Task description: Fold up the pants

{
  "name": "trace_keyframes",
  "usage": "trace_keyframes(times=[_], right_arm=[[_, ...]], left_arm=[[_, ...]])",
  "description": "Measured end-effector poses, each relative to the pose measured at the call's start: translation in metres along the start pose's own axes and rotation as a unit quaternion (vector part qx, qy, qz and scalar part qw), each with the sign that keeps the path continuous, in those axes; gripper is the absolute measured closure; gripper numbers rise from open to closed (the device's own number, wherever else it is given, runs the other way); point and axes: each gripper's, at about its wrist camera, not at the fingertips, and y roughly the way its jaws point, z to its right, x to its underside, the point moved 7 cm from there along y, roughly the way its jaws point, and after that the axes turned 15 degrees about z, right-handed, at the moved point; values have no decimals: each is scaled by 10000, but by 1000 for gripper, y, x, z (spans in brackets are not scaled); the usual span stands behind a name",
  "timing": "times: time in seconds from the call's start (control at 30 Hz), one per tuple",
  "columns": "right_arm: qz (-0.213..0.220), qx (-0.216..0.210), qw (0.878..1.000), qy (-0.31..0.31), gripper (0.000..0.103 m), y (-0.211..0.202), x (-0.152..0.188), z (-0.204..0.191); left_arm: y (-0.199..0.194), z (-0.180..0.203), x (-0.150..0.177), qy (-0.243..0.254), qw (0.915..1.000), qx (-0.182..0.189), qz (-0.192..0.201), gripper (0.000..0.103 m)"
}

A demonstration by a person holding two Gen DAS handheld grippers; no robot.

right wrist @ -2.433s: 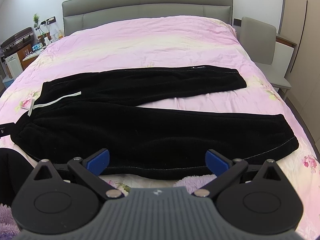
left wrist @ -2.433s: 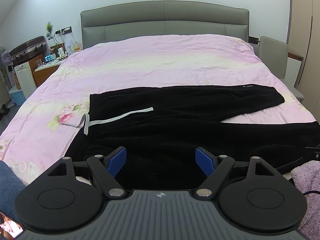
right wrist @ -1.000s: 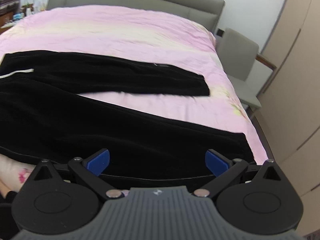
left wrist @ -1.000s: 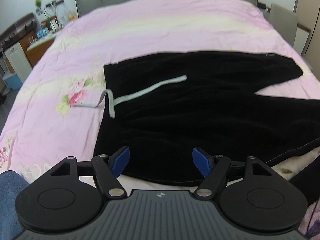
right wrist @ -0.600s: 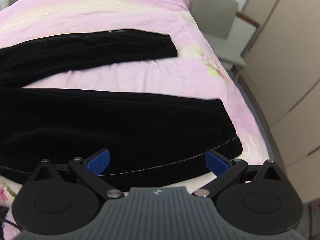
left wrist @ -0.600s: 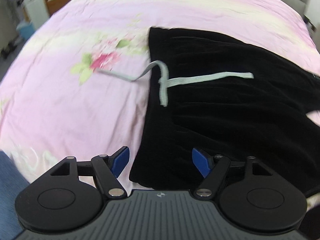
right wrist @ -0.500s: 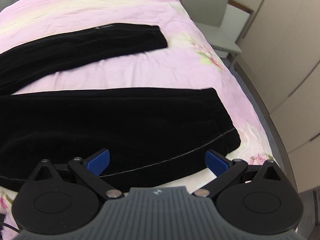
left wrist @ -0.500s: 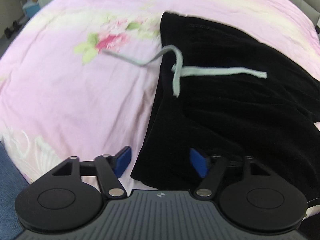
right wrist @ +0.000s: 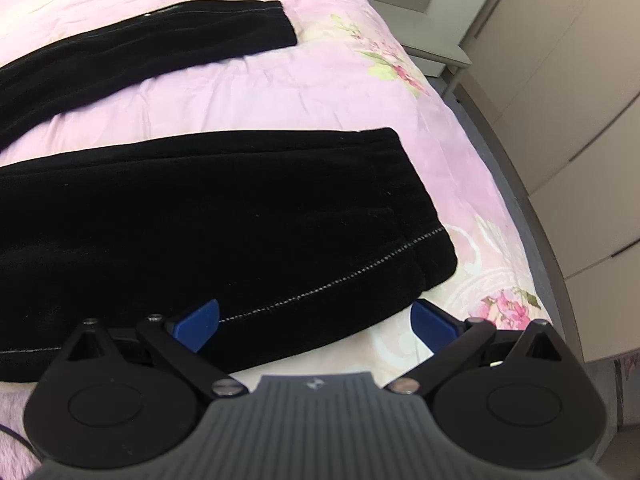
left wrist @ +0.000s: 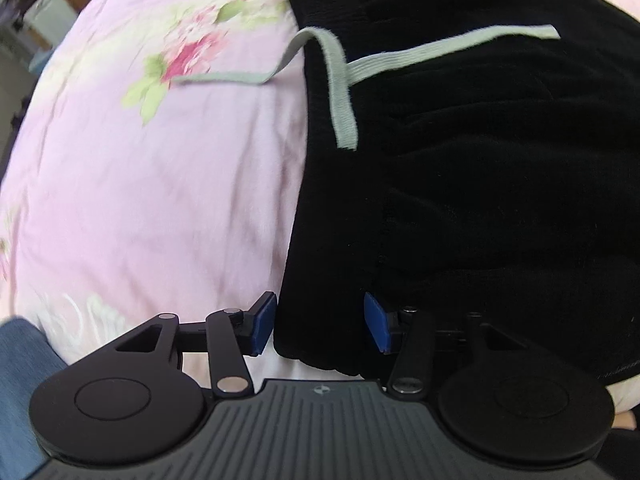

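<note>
Black pants (left wrist: 480,160): spread flat on the pink floral bed (left wrist: 160,180), both legs apart. Grey drawstring (left wrist: 340,92) trails off the waistband onto the sheet. Left claw (left wrist: 320,328): fingers apart, straddling the near waistband corner, blue pads either side of the cloth. Right claw (right wrist: 316,320): fingers wide apart, low over the near leg's hem (right wrist: 400,220), not clamped on it.

- The left gripper (left wrist: 320,328) sits low at the near edge of the bed, its blue pads (left wrist: 262,326) part-closed around the pants' (left wrist: 480,180) waist corner.
- The right gripper (right wrist: 316,320) hovers low at the near edge, jaws spread wide, left pad (right wrist: 196,319) over the leg hem.
</note>
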Motion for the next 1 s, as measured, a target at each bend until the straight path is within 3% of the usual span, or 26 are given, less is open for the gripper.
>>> trace_keyframes(times=[0.1, 0.17, 0.27, 0.33, 0.53, 0.63, 0.7, 0.9, 1.0], right_arm=[[147, -385, 9991, -31, 5, -5, -5, -1], [188, -696, 9973, -104, 5, -9, -9, -2], [210, -1105, 9926, -466, 6, -15, -12, -7], [207, -1278, 9880, -842, 13, -17, -12, -11], [-52, -1449, 9733, -1778, 30, -13, -7, -18], [-100, -1387, 9683, -2074, 30, -10, -5, -16], [-119, -1272, 9675, -2183, 30, -6, -4, -14], [-212, -1077, 9691, -2207, 30, 1, -4, -9], [-207, -1163, 9658, -2307, 30, 1, -2, -10]], left_arm=[[-20, 10, -5, 725, 9971, -81, 226, 42], [-35, 18, -7, 1362, 9897, -178, 393, 42], [-56, 32, -5, 2197, 9737, -82, 600, 41], [-68, 40, -3, 2628, 9626, 123, 654, 41], [-73, 51, 9, 3687, 9274, 475, 414, 41], [-50, 61, 16, 4269, 9020, 595, 251, 41], [-44, 65, 22, 4698, 8804, 614, 197, 41], [-17, 79, 49, 6004, 7958, 784, -10, 39], [-2, 82, 63, 6283, 7733, 842, -131, 36]])
